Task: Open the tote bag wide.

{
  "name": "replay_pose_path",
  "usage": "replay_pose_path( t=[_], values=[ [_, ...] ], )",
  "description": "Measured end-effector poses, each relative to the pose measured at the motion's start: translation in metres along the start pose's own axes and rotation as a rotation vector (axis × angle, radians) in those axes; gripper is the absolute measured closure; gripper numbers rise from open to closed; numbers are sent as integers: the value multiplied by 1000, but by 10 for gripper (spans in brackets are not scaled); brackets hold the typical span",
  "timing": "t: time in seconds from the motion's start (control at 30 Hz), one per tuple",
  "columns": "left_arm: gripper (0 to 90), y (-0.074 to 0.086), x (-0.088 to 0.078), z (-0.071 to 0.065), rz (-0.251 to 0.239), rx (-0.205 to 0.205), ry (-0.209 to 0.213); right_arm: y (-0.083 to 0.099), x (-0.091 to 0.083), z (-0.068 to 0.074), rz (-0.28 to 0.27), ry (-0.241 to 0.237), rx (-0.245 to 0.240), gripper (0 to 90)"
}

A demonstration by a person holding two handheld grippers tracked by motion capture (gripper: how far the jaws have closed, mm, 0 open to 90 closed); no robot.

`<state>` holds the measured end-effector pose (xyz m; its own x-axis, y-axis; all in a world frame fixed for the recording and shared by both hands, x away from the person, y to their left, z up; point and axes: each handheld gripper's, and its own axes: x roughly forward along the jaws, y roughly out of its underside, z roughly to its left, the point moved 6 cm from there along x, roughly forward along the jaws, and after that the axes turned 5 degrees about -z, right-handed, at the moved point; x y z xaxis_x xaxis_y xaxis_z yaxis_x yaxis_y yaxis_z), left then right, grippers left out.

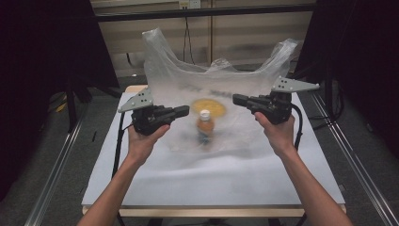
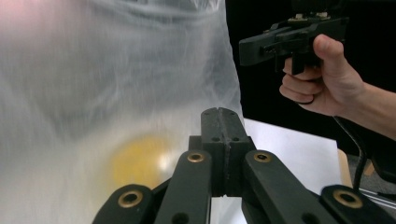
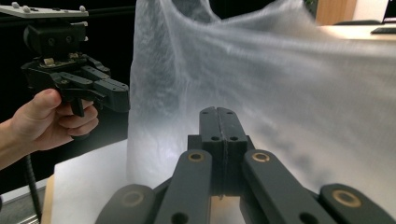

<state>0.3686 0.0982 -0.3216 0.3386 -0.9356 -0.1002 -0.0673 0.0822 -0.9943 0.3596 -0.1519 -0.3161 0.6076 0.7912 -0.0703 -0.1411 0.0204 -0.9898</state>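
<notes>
1. In the high view the left gripper point(image 1: 181, 111) sits left of centre of the frame, held in the person's left hand point(image 1: 141, 139), its jaws pointing toward the middle
2. Its jaws are pressed together with nothing seen between them; the left gripper view shows the two black halves meeting along one seam in the lower middle of the frame
3. The right gripper point(image 1: 240, 100) sits right of centre of the high view, held in the right hand point(image 1: 277, 132), its jaws pointing back at the other gripper
4. These jaws are together too, again with nothing seen between them, as the right gripper view shows at lower centre
5. A clear plastic bag point(image 1: 211, 89) stands in the centre and upper middle of the high view, between and behind the two grippers, its handle loops rising at upper left and upper right; whether either gripper touches the film I cannot tell
6. Through the film, a small bottle point(image 1: 205, 125) with a white cap stands upright at the centre, on the counter point(image 1: 211, 179)
7. Just above the bottle a blurred yellow round thing point(image 1: 208, 107) shows inside the bag; it also glows at lower left of the left gripper view
8. The white counter fills the lower half of the high view
</notes>
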Motion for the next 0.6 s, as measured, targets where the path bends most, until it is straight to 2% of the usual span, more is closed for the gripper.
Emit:
replay_pose_path(
  t=[0.27,0.37,0.4,0.43,0.53,0.6],
  values=[
    [900,-23,10,9,-30,10,-5,-19,7,-11,-9,28,-9,900],
    [900,-38,17,14,-45,7,-6,-31,10,-15,-7,50,-19,900],
    [900,-38,17,14,-45,7,-6,-31,10,-15,-7,50,-19,900],
    [900,-45,19,14,-62,-7,4,-35,11,-16,-7,57,-24,900],
    [900,-67,29,17,-47,36,-6,-48,15,-22,-2,81,-33,900],
    [900,-72,32,20,-55,33,-10,-55,17,-26,1,95,-37,900]
  ],
)
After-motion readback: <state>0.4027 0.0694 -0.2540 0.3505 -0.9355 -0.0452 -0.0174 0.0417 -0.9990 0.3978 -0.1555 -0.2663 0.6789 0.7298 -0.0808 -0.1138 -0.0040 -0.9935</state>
